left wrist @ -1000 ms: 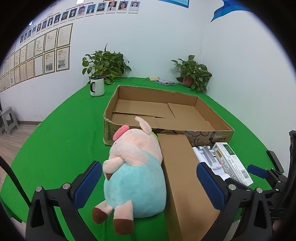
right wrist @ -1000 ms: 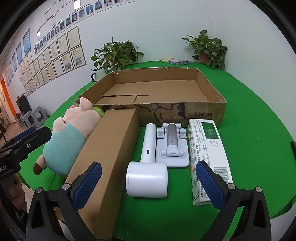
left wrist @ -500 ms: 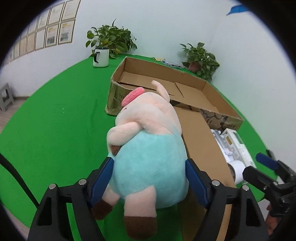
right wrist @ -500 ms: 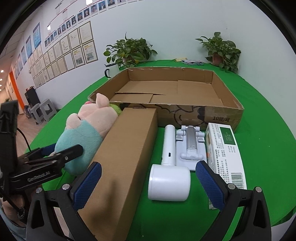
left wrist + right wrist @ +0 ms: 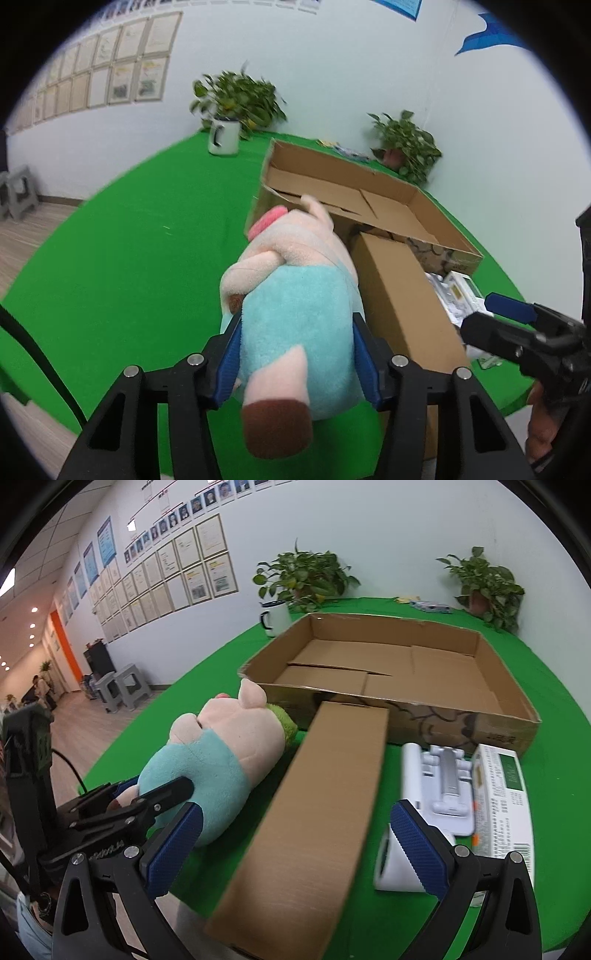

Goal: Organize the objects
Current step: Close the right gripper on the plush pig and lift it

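My left gripper (image 5: 297,354) is shut on the pig plush (image 5: 295,295), squeezing its teal body near the feet; the plush also shows in the right wrist view (image 5: 218,753), lying on the green table beside a long closed cardboard box (image 5: 317,812). My right gripper (image 5: 295,845) is open, its blue pads either side of that long box's near end. The wide open cardboard tray box (image 5: 391,668) stands behind. A white handheld device (image 5: 413,797), a white stand (image 5: 448,779) and a white-green carton (image 5: 502,794) lie to the right.
A white mug (image 5: 275,618) and potted plants (image 5: 306,576) stand at the table's back (image 5: 147,236). A second plant (image 5: 487,587) is at the back right. The table's front edge is close under both grippers. Grey stools (image 5: 118,690) stand on the floor at left.
My left gripper has closed tighter on the plush, and the view has tilted. My right gripper has shifted left from the white device to straddle the long cardboard box.
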Demonstrator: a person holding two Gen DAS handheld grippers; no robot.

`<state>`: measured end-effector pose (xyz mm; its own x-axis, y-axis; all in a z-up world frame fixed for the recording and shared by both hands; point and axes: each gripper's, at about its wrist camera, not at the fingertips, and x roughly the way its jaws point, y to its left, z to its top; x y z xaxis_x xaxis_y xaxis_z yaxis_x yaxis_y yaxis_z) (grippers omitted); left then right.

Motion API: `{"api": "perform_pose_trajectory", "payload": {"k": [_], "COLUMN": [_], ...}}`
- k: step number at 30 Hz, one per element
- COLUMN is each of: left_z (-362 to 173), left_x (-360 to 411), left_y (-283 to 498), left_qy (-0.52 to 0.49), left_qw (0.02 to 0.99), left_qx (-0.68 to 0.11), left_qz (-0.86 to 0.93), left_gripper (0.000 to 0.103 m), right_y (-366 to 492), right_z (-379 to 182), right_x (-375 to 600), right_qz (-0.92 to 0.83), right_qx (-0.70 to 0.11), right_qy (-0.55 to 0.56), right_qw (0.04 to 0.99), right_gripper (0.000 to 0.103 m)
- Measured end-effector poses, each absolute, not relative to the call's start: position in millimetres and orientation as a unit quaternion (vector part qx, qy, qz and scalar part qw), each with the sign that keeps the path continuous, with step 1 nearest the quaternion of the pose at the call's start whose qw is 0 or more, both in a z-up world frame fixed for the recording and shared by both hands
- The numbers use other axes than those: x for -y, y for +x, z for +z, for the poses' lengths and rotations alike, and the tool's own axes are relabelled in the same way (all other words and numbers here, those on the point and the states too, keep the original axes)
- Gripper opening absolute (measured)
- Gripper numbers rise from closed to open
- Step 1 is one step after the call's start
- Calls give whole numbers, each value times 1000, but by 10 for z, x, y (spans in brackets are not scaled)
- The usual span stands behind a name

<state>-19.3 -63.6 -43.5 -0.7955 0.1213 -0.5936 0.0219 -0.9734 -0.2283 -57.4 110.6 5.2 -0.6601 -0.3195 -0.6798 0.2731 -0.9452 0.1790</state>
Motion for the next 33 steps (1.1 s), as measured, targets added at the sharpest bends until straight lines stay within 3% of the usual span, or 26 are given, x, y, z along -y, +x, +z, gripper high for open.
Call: {"api": "perform_pose_trajectory", "payload": {"k": [8, 12, 17, 22, 28, 33], "left_z": [-552, -580, -617, -604, -546, -543], "left_x": [810, 900, 1076, 1159, 1230, 1215], "left_y": [64, 91, 130, 160, 241, 208], "left_qy": [-332, -331, -331, -329, -324, -328], "left_qw": [20, 23, 34, 28, 10, 6], "left_qx": [148, 181, 207, 208, 182, 177], "left_qz": [931, 926, 920, 921, 928, 928], "left_gripper": [53, 62, 63, 59, 45, 39], "right_y": [-824, -916, -1021, -1083, -1059, -948], "right_z": [97, -40, -199, -343, -454, -482], "right_x": [-488, -271, -40, 279, 631, 808], "right_qz": [-865, -830, -808, -783, -781, -800], "right_qx": [58, 80, 92, 88, 82, 67], "right_qy": [420, 463, 493, 520, 527, 508], "right_qw": [267, 301, 309, 329, 325, 312], "right_gripper": [102, 102, 101, 94, 92, 82]}}
